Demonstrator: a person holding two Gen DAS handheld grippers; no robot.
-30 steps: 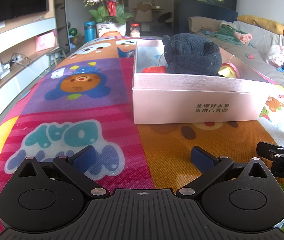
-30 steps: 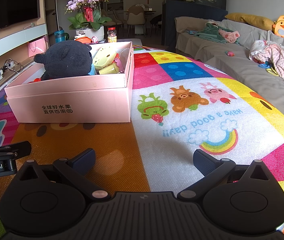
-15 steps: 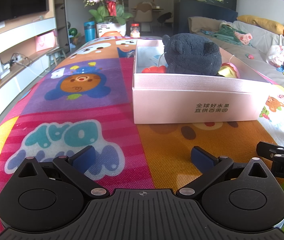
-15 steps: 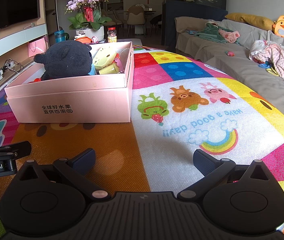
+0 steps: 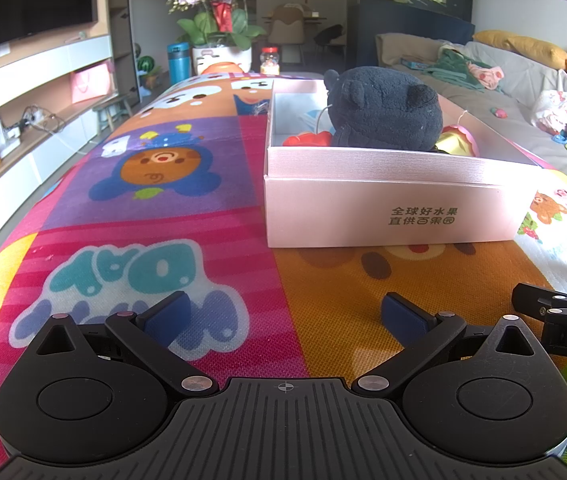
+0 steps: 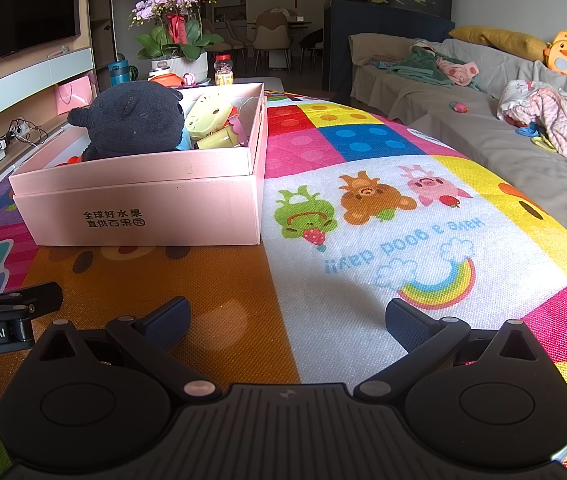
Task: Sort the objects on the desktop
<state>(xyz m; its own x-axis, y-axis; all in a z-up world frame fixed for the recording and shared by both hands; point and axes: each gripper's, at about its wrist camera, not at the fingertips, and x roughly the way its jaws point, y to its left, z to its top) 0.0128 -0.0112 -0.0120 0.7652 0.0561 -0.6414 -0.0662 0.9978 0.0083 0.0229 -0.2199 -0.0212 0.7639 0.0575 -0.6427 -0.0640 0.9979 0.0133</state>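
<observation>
Honestly, not much looks left to grab. Both tools are parked low over the cartoon-print mat covering the bench, and both have their fingers spread wide with nothing between them: the left tool over the pink and orange patches, the right tool over the orange and white ones.

The task's things seem to be in the pink box already. The dark plush toy sits on top, poking well above the rim, with a red toy beside it. From the right wrist view a yellow-green toy is wedged next to the plush toy too. No loose object shows on the mat in either view.

What could go wrong from here:
- The plush toy rides high, so a tool swinging past the box could knock it back out onto the mat.
- The box looks like light cardboard. A nudge on its front wall probably slides it across the mat instead of staying put.
- The two tools sit just beside each other; each one's edge shows in the other's camera. If both head for the box together, they could clash.
- Anything still unsorted would be outside both views, so calling it finished from here is a bit of a guess.
</observation>
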